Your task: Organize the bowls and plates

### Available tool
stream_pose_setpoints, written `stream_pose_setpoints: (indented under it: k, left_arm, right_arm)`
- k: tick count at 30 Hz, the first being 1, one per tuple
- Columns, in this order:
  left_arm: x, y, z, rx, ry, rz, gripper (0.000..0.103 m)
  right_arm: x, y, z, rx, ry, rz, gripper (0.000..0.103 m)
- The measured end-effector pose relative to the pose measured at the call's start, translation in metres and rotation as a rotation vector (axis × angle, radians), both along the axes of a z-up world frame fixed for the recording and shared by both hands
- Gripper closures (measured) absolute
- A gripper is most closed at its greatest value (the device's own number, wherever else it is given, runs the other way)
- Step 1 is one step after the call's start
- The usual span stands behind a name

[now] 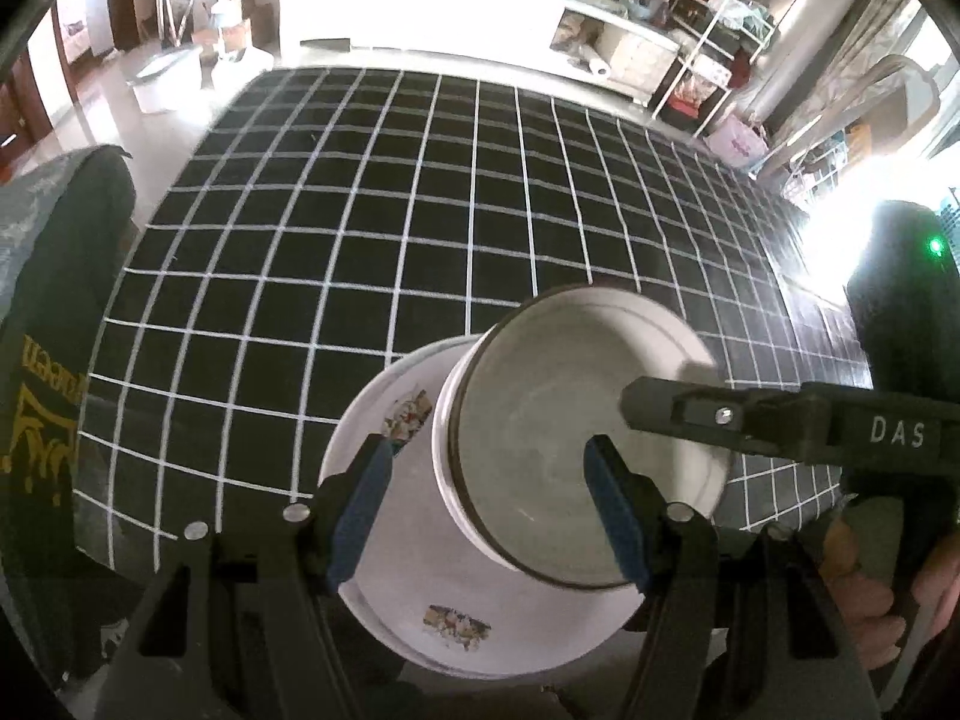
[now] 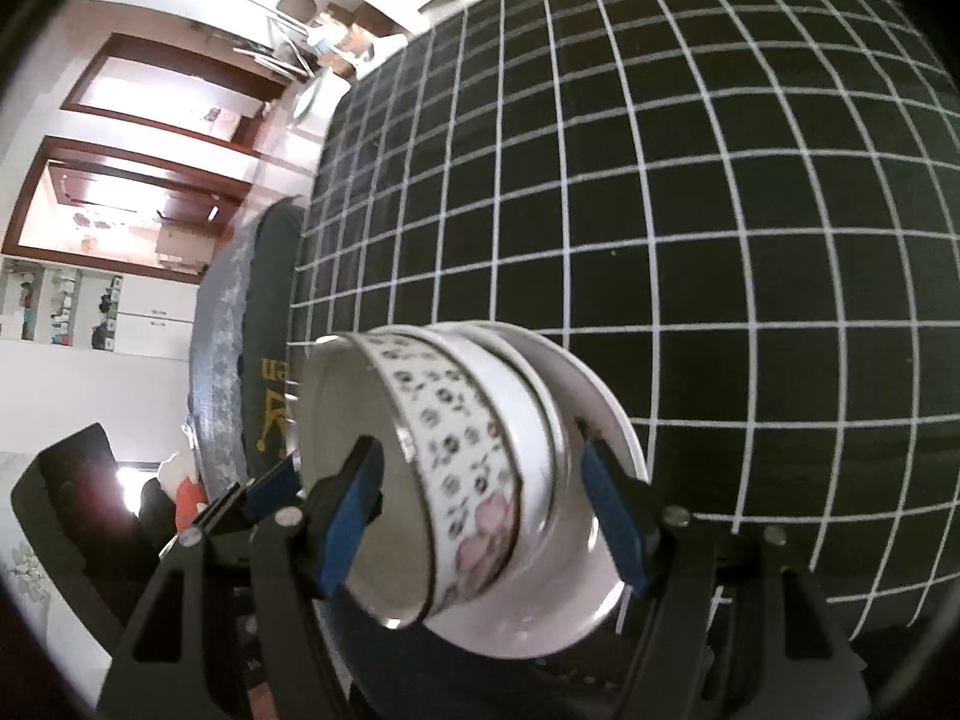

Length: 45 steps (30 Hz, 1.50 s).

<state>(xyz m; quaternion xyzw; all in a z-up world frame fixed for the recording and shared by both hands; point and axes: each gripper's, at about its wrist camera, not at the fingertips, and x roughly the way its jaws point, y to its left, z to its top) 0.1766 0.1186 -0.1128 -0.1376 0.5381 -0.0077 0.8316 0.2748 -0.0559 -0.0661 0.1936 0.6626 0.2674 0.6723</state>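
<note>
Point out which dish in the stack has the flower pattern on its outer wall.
It is the top bowl in the right wrist view: pink blossom and dark motifs circle its wall. The bowl under it and the plate show plain white there.

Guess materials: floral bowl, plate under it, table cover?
Floral bowl: glazed ceramic by the look, glossy white, printed flowers, metallic-looking rim line. Plate: likely the same, shiny white with decal patches. Table cover: black with a white grid; fabric or vinyl, can't tell.
</note>
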Motion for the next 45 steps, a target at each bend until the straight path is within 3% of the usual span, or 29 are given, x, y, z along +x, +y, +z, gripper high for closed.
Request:
stream_pose_setpoints:
  k: [6,13,19,24,27,28,31,37,40,45]
  left_arm:
    - [-0.029,-0.012,0.043,0.072,-0.154,0.031,0.039]
    - [-0.086,-0.05,0.09,0.213,-0.385,0.037,0.039]
    - [-0.115,-0.069,0.093,0.24,-0.424,-0.01,0.039]
    - [-0.135,-0.079,0.101,0.264,-0.479,-0.011,0.039]
    - [-0.149,-0.084,0.107,0.286,-0.522,-0.009,0.035]
    - [-0.152,-0.084,0.108,0.289,-0.529,-0.005,0.03]
    - [-0.165,-0.084,0.11,0.274,-0.569,0.0,0.027]
    - [-0.174,-0.096,0.113,0.296,-0.594,-0.05,0.012]
    - [-0.181,-0.099,0.114,0.295,-0.605,-0.051,0.0]
    - [-0.183,-0.105,0.112,0.318,-0.603,-0.039,0.0]
  right_arm:
    - [-0.022,-0.015,0.039,-0.023,-0.146,-0.016,0.031]
    - [-0.085,-0.035,0.112,-0.139,-0.582,-0.044,0.031]
    - [-0.135,-0.046,0.135,-0.294,-0.801,-0.067,0.029]
    - [-0.159,-0.053,0.136,-0.426,-0.851,-0.034,0.028]
    - [-0.171,-0.067,0.142,-0.415,-0.868,-0.058,0.025]
    - [-0.173,-0.07,0.143,-0.404,-0.875,-0.067,0.021]
    - [-0.178,-0.078,0.149,-0.38,-0.893,-0.09,0.011]
    - [-0.196,-0.085,0.149,-0.407,-0.945,-0.091,0.0]
    - [-0.201,-0.089,0.144,-0.392,-0.919,-0.099,0.0]
    - [-0.209,-0.09,0.141,-0.366,-0.904,-0.086,0.0]
